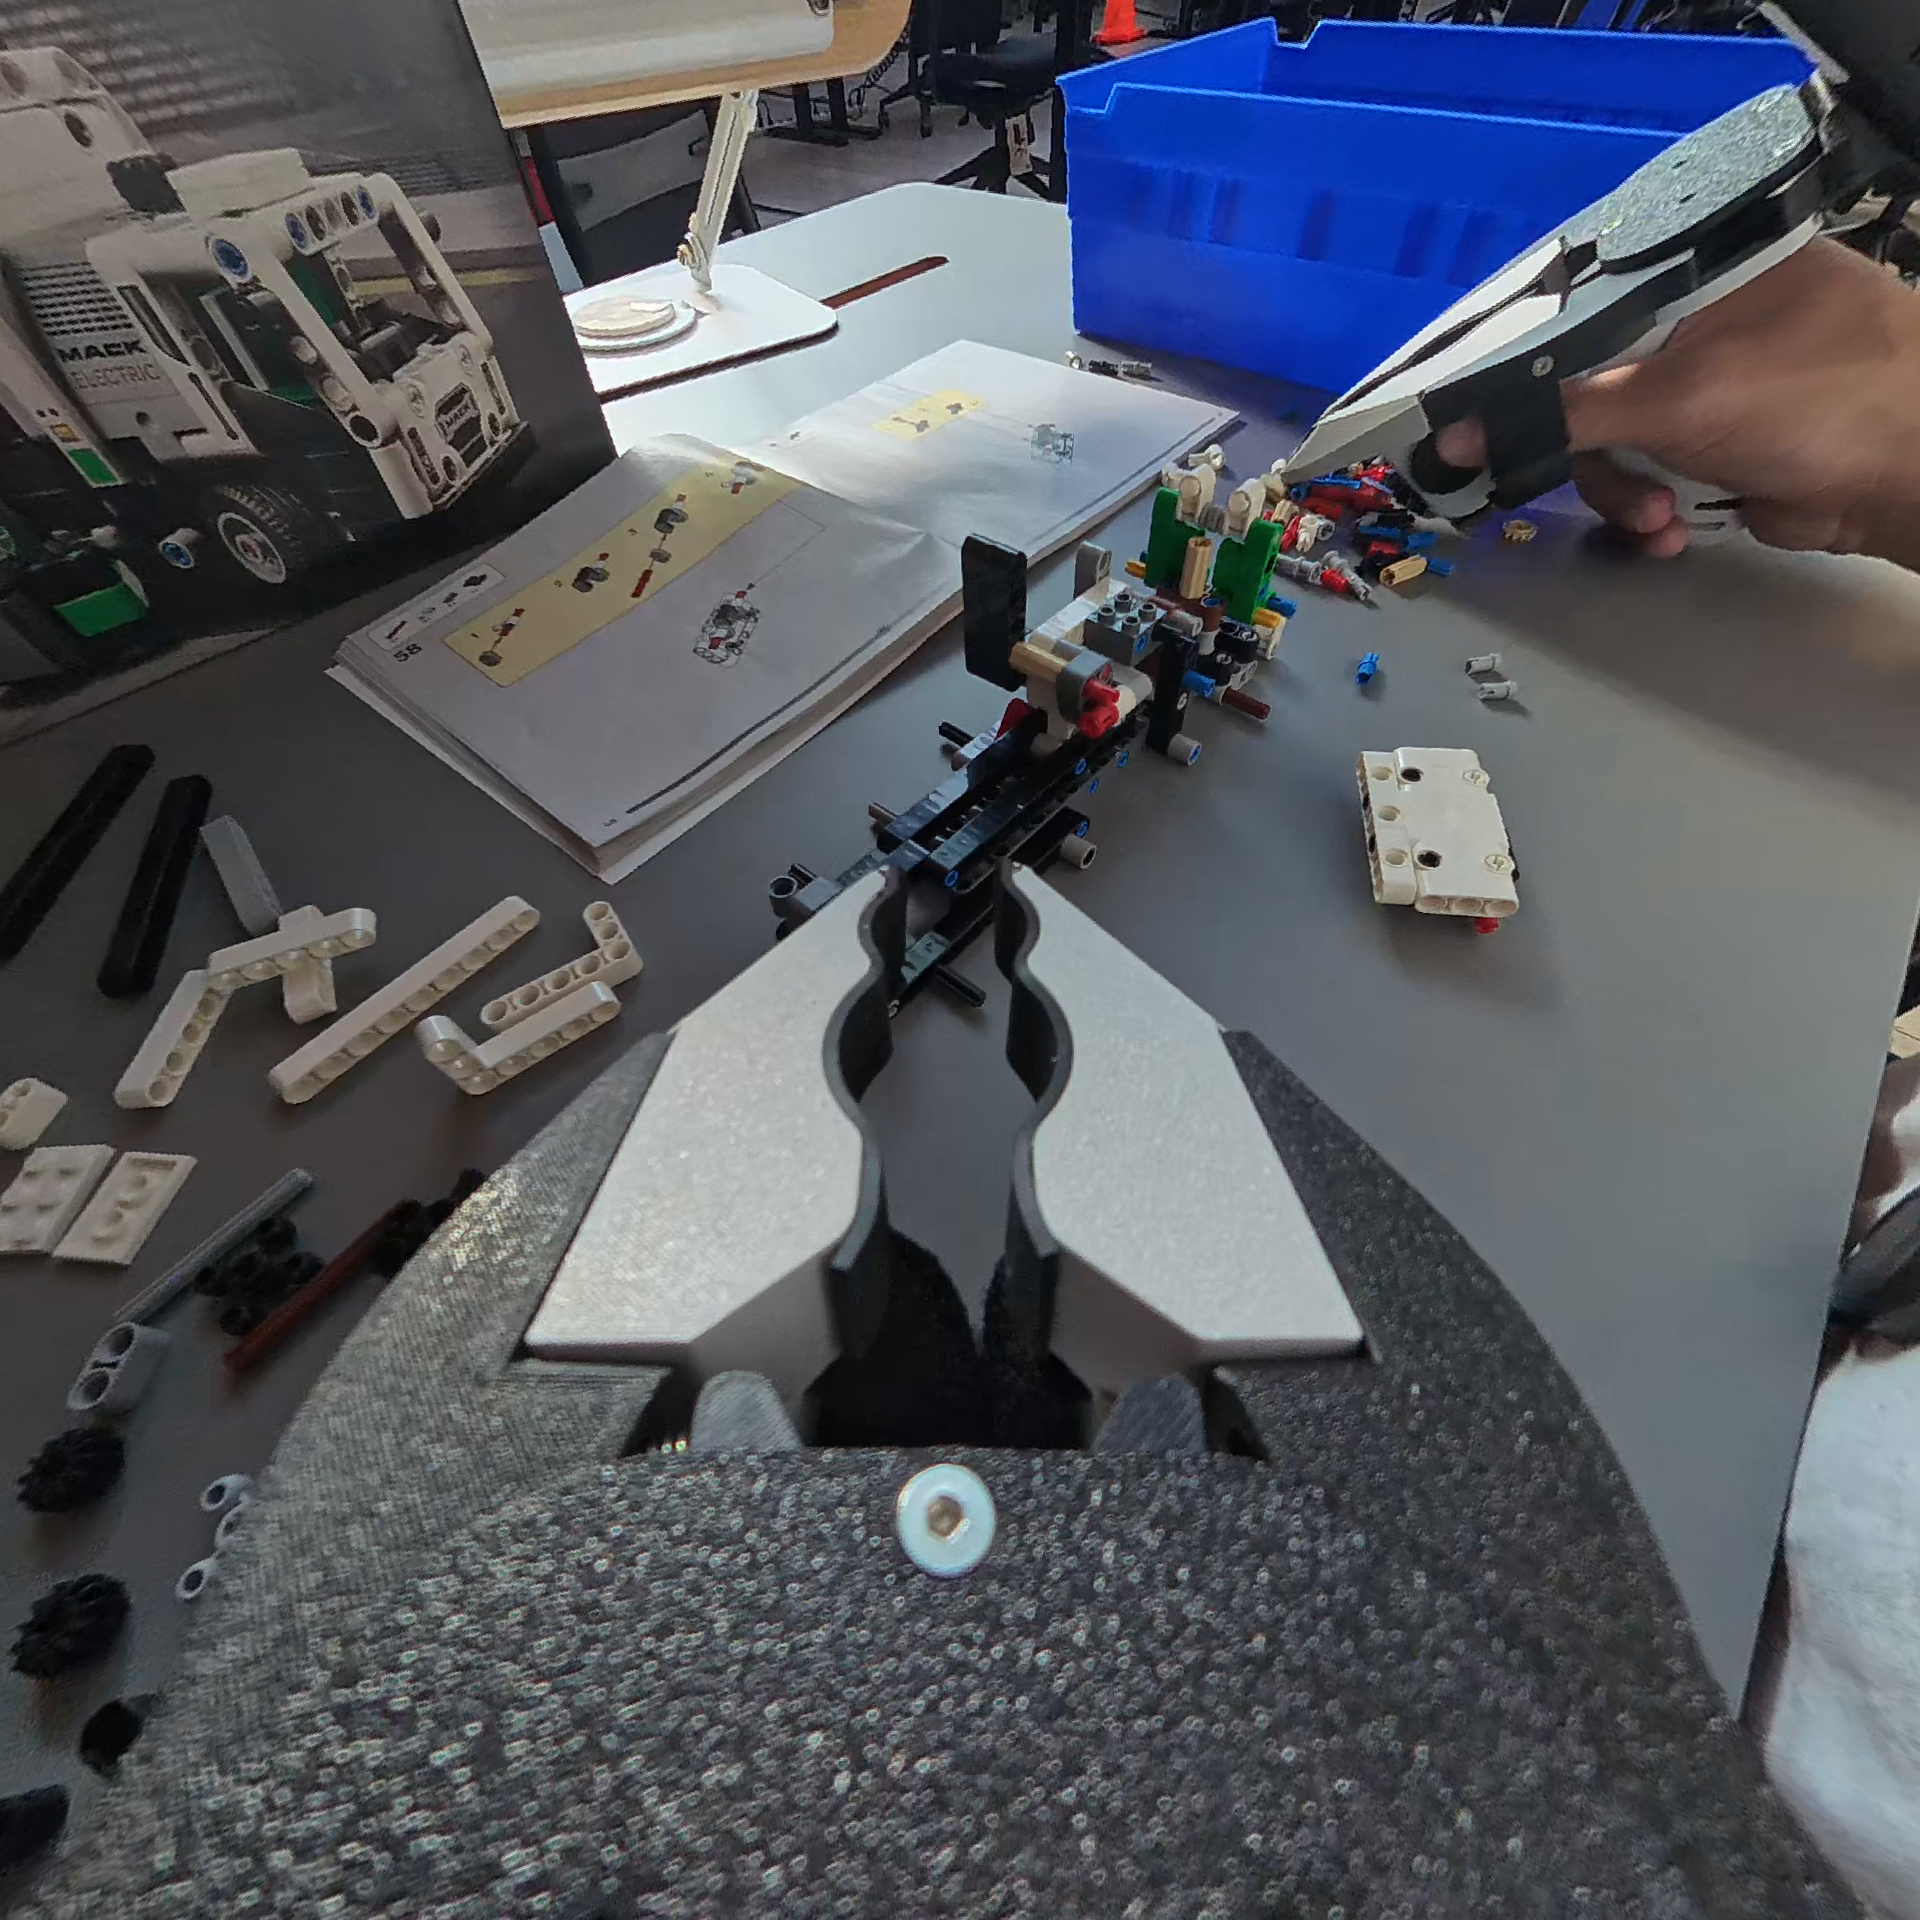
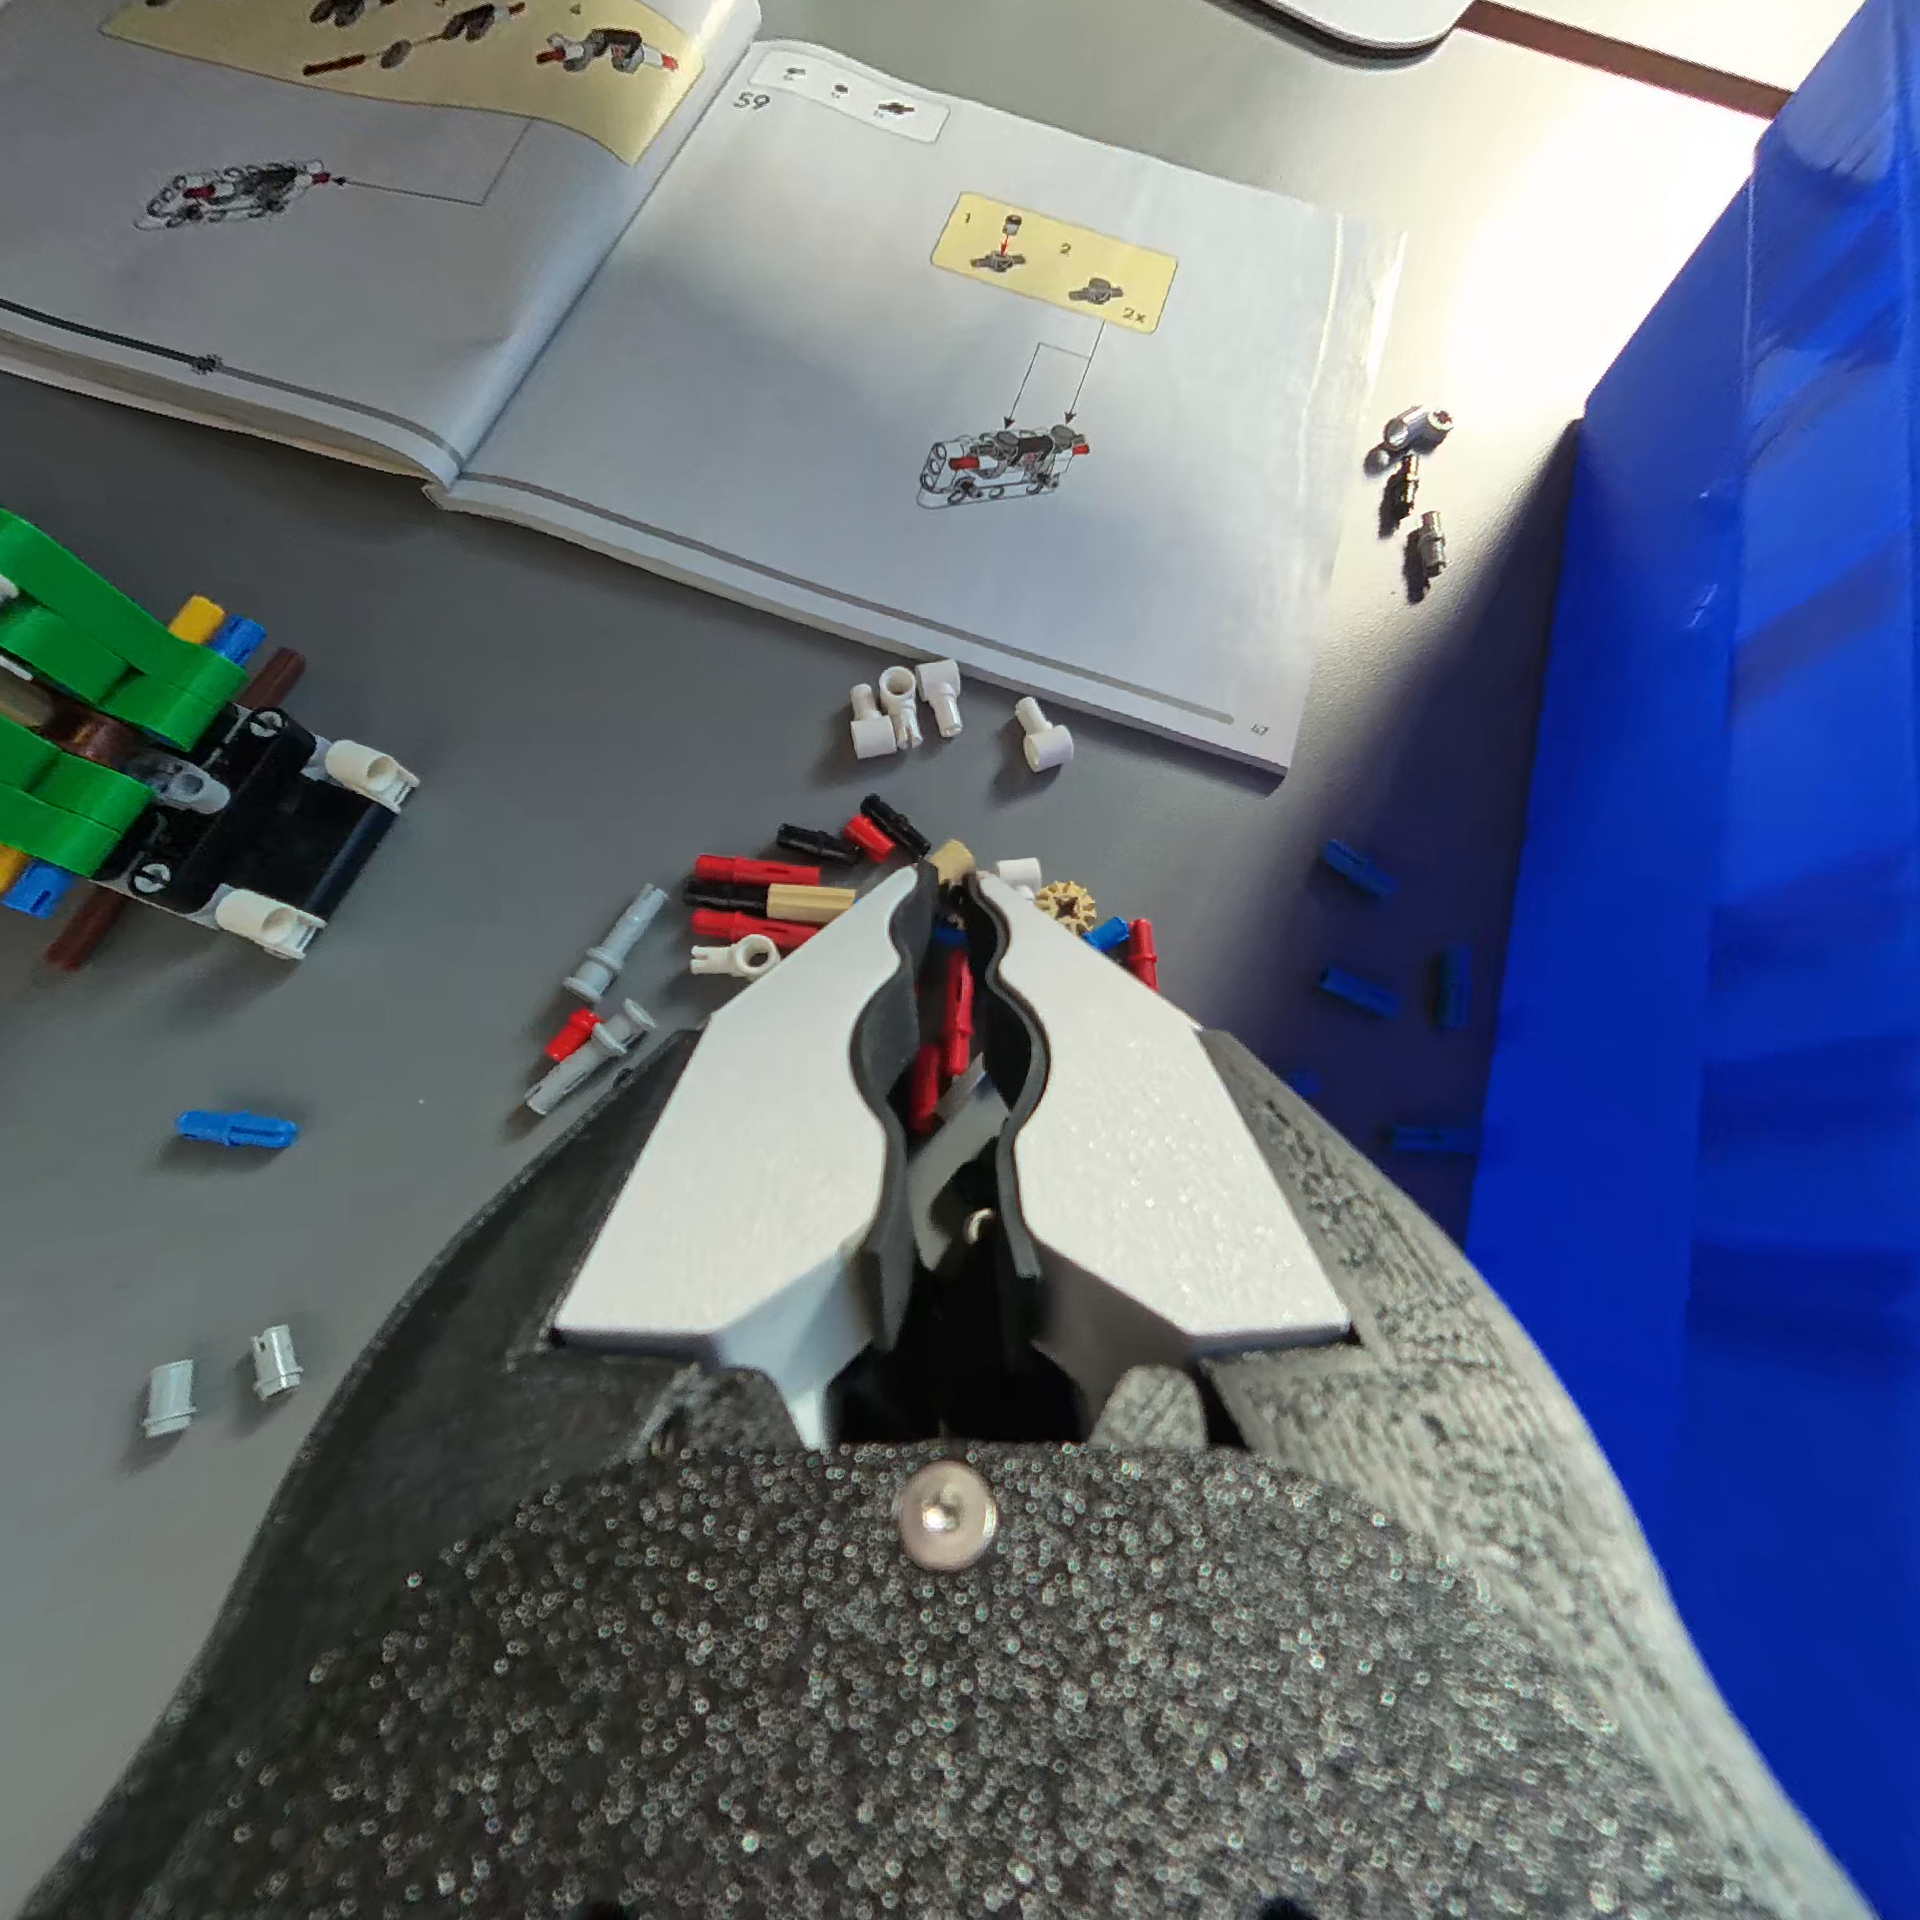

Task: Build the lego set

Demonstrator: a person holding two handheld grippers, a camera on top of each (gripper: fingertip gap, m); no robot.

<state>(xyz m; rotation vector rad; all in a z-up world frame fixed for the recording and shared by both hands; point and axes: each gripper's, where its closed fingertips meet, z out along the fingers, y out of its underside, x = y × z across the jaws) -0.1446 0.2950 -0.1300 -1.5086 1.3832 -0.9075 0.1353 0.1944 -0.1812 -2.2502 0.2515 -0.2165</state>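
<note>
My left gripper point(image 1: 951, 883) is shut on the near end of a long black brick chassis point(image 1: 997, 810) that lies on the grey table point(image 1: 1455, 1143). The chassis carries grey, red and green parts point(image 1: 1216, 551) at its far end, which also show in the right wrist view point(image 2: 104, 707). My right gripper point(image 2: 945, 883) is low over a pile of small red, black and blue pins point(image 2: 769, 904). Its tips are closed on a small tan piece point(image 2: 951, 862). The right gripper, held in a hand, also shows in the left wrist view point(image 1: 1299, 473).
An open instruction booklet point(image 1: 831, 540) lies behind the chassis. A blue bin point(image 1: 1351, 208) stands at the back right, close to my right gripper point(image 2: 1766, 727). A printed box point(image 1: 260, 312) stands at the left. White beams point(image 1: 416, 987) and a white block point(image 1: 1439, 831) lie loose. Tip to tip, the grippers are about 30 cm apart. The left tips stand about 12 cm off the white block point(image 1: 1439, 831).
</note>
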